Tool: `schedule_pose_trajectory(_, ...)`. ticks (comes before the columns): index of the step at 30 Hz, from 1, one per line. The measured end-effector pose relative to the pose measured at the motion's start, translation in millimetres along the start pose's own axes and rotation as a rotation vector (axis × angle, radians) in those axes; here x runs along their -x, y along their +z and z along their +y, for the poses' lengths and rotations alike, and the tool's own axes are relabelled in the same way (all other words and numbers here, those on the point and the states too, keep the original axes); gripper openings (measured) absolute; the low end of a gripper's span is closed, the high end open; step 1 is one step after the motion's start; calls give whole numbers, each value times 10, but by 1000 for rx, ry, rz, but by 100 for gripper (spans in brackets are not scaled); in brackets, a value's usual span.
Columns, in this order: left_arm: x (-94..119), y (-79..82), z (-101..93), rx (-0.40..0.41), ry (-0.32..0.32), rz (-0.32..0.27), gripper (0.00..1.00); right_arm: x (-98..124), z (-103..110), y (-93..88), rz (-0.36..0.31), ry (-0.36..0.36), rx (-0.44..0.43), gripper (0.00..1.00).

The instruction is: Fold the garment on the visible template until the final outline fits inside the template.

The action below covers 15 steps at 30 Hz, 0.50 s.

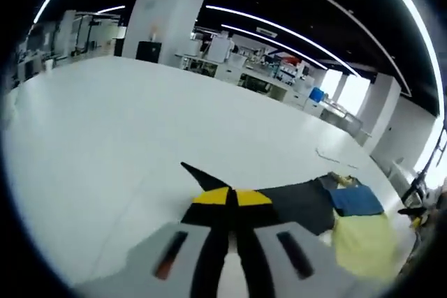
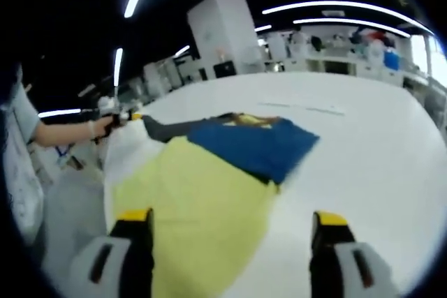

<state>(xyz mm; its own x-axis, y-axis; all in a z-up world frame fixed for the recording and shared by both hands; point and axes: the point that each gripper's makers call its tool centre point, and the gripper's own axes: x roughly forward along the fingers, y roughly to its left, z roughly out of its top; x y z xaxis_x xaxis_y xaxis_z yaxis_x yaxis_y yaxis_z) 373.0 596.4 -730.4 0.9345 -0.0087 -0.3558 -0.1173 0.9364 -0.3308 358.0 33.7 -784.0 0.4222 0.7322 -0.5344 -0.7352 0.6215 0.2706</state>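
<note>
Here, in the left gripper view, the left hand-held gripper has its yellow-tipped jaws pressed together on a dark corner of the garment (yellow, blue and dark grey), which is spread on the white table. In the right gripper view, the right hand-held gripper hangs with jaws wide apart, holding nothing, above the garment's yellow part; a person's outstretched hand grips the left hand-held gripper at the table's far corner.

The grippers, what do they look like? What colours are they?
The left gripper has pale grey jaws, each with a dark slot, one showing an orange mark, ending in black and yellow tips. The right gripper looks alike: grey jaws, dark slots, yellow-capped black tips.
</note>
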Motion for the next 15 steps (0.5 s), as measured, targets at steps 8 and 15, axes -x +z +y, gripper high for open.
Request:
schedule_pose_trajectory(8,-185,273,-1045,-44,-243,-23,0,-1,45,2,-10,10,9,93)
schedule_pose_trajectory(15,-417,167,-1679,-68,-346,16,0,5,52,10,-31,9,-1,92)
